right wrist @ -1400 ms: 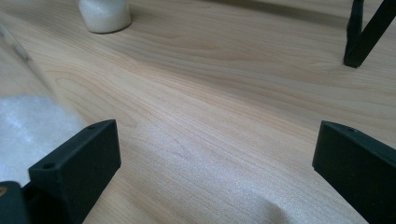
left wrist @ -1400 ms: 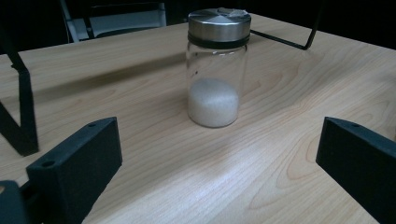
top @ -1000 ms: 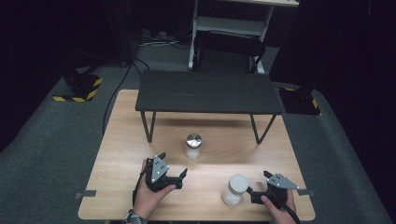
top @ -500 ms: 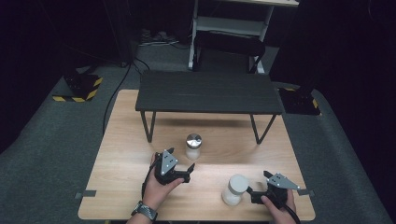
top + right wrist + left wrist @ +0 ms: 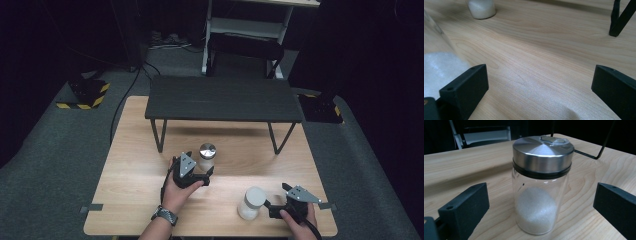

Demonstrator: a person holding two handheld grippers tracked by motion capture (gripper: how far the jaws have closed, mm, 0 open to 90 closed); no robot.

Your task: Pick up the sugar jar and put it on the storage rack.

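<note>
Your left gripper (image 5: 207, 173) has moved up to the steel-capped jar (image 5: 206, 155); your right gripper (image 5: 268, 204) has stayed put.

A second ago your left gripper sat nearer you and further left; now its jaws stand wide apart on either side of the jar without touching it, as the left gripper view (image 5: 541, 202) shows. The jar stands upright on the wooden table (image 5: 135, 150), in front of the black bench (image 5: 222, 99): clear glass, a brushed steel lid over a black ring, white grains filling its lower half. No label or writing can be read. To the right, your right gripper's jaws also gape wide, just beside the white-lidded jar (image 5: 251, 202) and empty.
</note>
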